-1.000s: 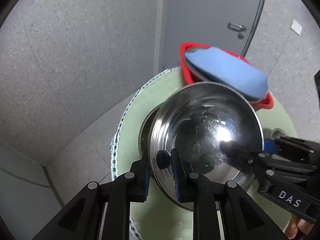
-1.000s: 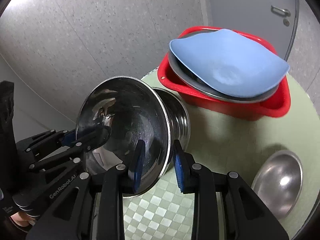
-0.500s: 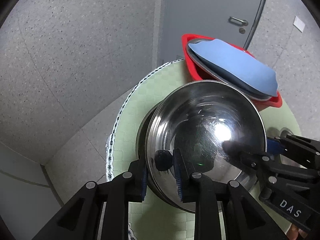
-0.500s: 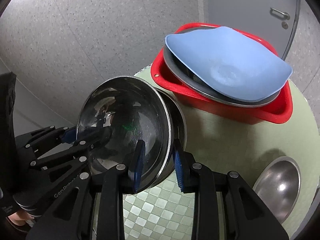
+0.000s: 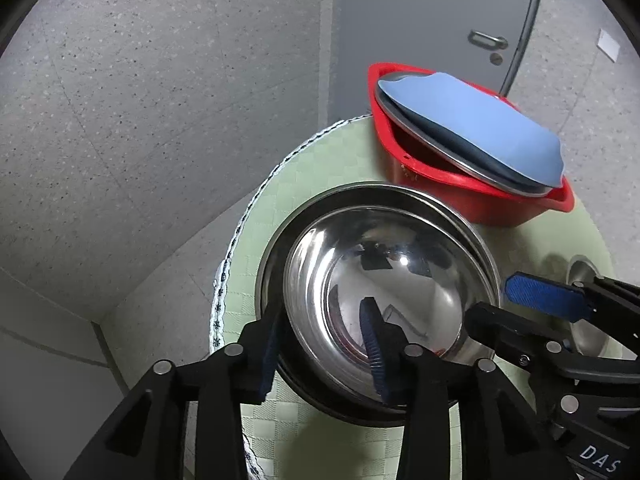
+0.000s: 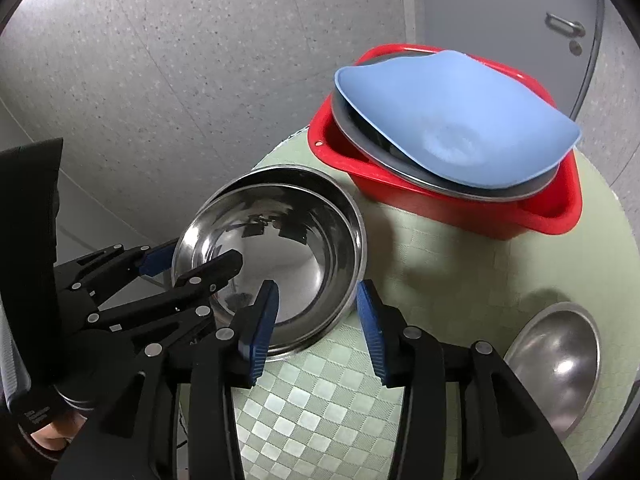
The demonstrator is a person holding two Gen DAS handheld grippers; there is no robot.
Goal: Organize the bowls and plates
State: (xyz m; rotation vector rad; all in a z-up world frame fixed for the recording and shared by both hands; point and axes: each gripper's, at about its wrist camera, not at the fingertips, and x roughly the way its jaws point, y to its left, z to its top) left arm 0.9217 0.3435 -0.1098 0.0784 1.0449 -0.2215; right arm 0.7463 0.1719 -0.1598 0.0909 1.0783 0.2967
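A shiny steel bowl (image 5: 384,280) (image 6: 276,240) sits nested inside a wider steel bowl (image 5: 400,196) (image 6: 348,208) on the round green table. My left gripper (image 5: 324,340) is open, its fingers either side of the bowls' near rim. My right gripper (image 6: 316,320) is open too, astride the opposite rim. It shows in the left wrist view (image 5: 508,300). A small steel bowl (image 6: 556,364) lies at the table's right edge.
A red tub (image 5: 472,196) (image 6: 440,208) at the back holds a steel plate and a blue plate (image 6: 456,120) on top. The green checked cloth (image 6: 332,408) covers a small round table with floor below on all sides. A grey door (image 5: 432,20) stands behind.
The shiny bowl, held tilted by both grippers, came down level into the wider bowl. Both grippers then opened and let go of its rim.
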